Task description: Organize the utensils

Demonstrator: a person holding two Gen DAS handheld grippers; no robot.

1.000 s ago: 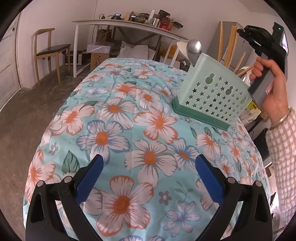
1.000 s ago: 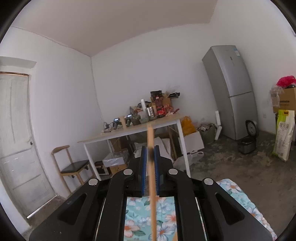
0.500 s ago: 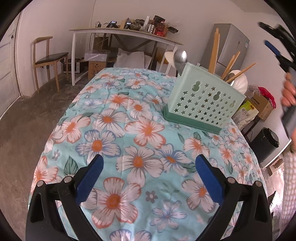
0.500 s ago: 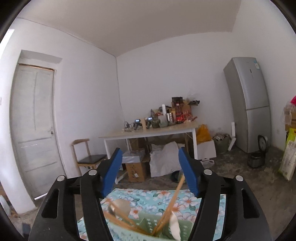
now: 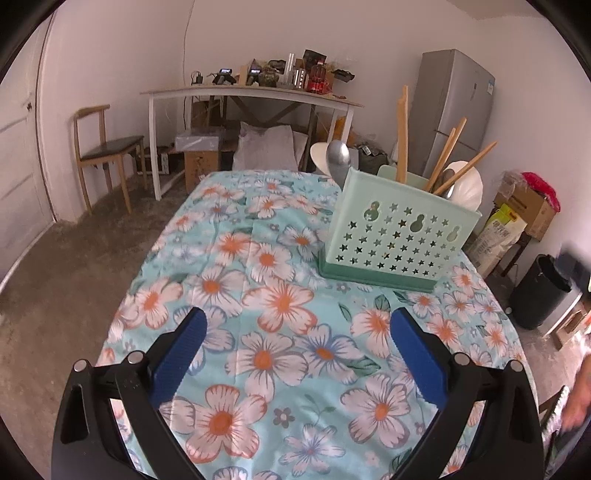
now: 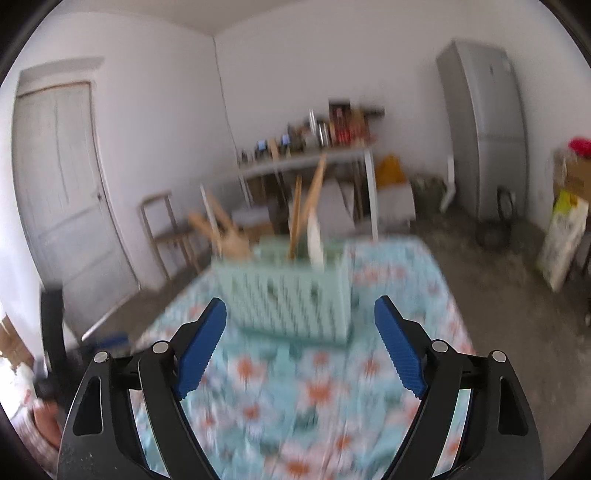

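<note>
white walls (image 5: 369, 33) and a white ceiling (image 6: 207, 14) are seen, evenly lit by daylight. a rough grey-brown floor (image 5: 44, 288) is shown. at the far wall a long white-legged table (image 5: 255, 94) is set, crowded with small items; boxes (image 5: 199, 162) and a pale sack (image 5: 266, 151) are stowed beneath it. a wooden chair (image 5: 107, 147) with a dark seat is placed left of it, near a white door (image 6: 62, 192). a grey fridge (image 5: 454, 118) is stood at the far right. cardboard boxes (image 5: 528, 210), a printed bag (image 5: 496, 236) and a black bin (image 5: 539, 291) are lined along the right wall. the right wrist view is blurred.
</note>
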